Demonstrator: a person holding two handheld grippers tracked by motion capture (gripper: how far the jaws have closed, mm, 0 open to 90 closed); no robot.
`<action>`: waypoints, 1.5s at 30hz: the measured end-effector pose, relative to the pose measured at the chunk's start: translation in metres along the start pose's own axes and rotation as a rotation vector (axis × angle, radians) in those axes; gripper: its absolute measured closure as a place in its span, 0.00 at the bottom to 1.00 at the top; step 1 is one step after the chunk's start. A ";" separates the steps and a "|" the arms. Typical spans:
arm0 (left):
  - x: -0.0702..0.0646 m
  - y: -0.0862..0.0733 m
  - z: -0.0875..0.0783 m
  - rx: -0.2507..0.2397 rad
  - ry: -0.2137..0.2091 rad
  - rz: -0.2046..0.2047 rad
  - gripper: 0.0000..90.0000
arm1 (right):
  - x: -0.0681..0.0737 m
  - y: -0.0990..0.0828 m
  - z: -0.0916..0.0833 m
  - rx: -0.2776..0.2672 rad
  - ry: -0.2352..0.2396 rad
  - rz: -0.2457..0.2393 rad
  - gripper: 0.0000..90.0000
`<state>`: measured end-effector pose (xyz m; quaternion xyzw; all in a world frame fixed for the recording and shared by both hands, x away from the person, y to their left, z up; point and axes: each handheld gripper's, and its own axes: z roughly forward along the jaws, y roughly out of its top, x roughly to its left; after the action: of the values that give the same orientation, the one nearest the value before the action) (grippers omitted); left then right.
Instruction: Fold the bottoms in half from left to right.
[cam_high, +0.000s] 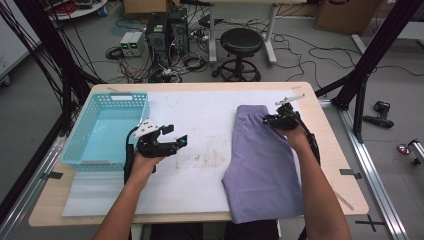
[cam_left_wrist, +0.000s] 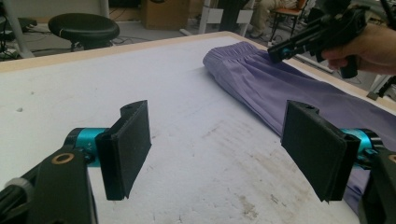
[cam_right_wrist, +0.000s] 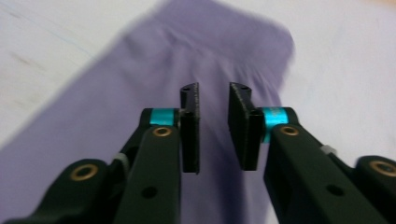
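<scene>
A pair of purple shorts (cam_high: 260, 165) lies flat on the white mat, waistband at the far end and legs reaching the table's front edge. My right gripper (cam_high: 267, 120) hovers over the waistband end; in the right gripper view its jaws (cam_right_wrist: 214, 93) stand a narrow gap apart above the purple cloth (cam_right_wrist: 140, 70), with nothing between them. My left gripper (cam_high: 177, 135) hangs over the bare mat left of the shorts. Its jaws (cam_left_wrist: 219, 149) stand wide open and empty. The left gripper view looks across at the shorts (cam_left_wrist: 280, 88) and the right gripper (cam_left_wrist: 275, 53).
A light blue plastic basket (cam_high: 120, 96) stands empty at the table's left. The white mat (cam_high: 200, 110) covers most of the wooden table (cam_high: 345, 190). Beyond the far edge are a black stool (cam_high: 241, 42), computer cases and tangled cables on the floor.
</scene>
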<state>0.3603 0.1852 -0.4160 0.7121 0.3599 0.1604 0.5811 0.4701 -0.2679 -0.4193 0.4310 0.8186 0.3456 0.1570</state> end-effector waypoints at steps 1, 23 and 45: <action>0.000 0.000 0.000 0.004 0.000 0.003 0.27 | -0.002 -0.004 0.003 0.004 -0.016 0.016 0.86; -0.007 0.001 0.000 0.002 -0.008 0.002 0.27 | -0.001 -0.023 -0.034 -0.098 -0.085 0.037 0.82; -0.012 -0.003 0.002 -0.007 -0.027 0.009 0.27 | 0.036 -0.114 -0.106 -0.190 -0.063 0.045 0.88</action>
<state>0.3523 0.1749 -0.4174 0.7137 0.3482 0.1547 0.5878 0.3225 -0.3292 -0.4227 0.4432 0.7669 0.4114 0.2149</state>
